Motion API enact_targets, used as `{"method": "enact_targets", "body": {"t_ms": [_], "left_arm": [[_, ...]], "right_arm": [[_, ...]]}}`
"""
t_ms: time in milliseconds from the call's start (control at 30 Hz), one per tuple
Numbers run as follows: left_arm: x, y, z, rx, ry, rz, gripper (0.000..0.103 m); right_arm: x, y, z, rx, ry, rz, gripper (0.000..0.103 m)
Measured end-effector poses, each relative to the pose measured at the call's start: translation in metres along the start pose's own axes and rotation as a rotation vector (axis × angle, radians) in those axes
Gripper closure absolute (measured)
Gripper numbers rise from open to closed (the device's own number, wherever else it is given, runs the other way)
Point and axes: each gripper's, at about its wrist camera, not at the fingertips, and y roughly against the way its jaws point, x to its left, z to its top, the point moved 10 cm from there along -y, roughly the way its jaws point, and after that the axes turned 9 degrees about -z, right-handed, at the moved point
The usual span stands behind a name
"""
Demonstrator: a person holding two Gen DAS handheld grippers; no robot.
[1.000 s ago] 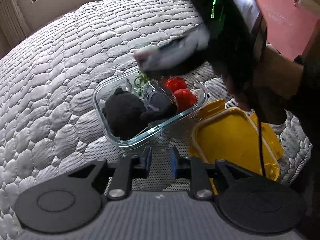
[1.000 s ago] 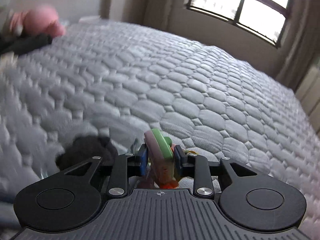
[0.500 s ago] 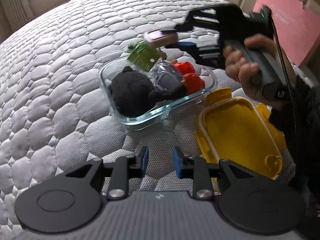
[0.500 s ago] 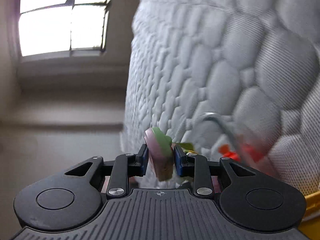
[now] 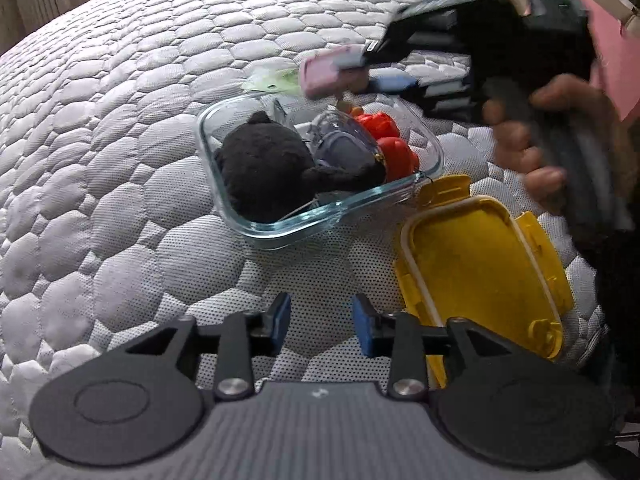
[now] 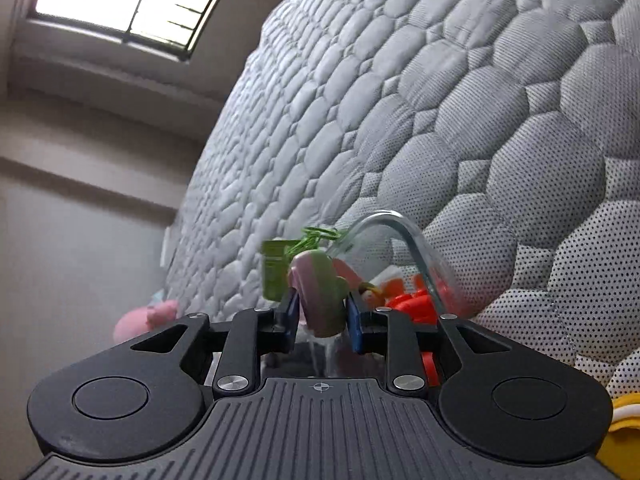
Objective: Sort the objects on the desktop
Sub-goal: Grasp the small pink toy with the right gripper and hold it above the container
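yellow lid [image 5: 480, 264] beside glass container [image 5: 320, 216], quilted mattress [image 5: 120, 120]

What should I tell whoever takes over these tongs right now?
Right tongs: shut on the pink-and-green toy, held above the glass container's far rim.
Left tongs: open, empty, hovering over the mattress near the yellow lid.
Done: black plush, a grey item and red pieces are in the container.
Left: drop the toy in, probably fit the lid.
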Motion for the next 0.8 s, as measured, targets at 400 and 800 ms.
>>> {"method": "enact_targets", "body": {"t_ms": [400,800], "left_arm": [[0.001,-0.002,0.000,0.011,0.014,-0.020,0.058],[0.003,-0.002,-0.004,0.023,0.021,-0.016,0.053]], "right_arm": [[0.058,0.057,0.016,0.070,-0.023,0.260,0.079],[0.005,0.026,0.003,0.186,-0.127,0.187,0.079]]}}
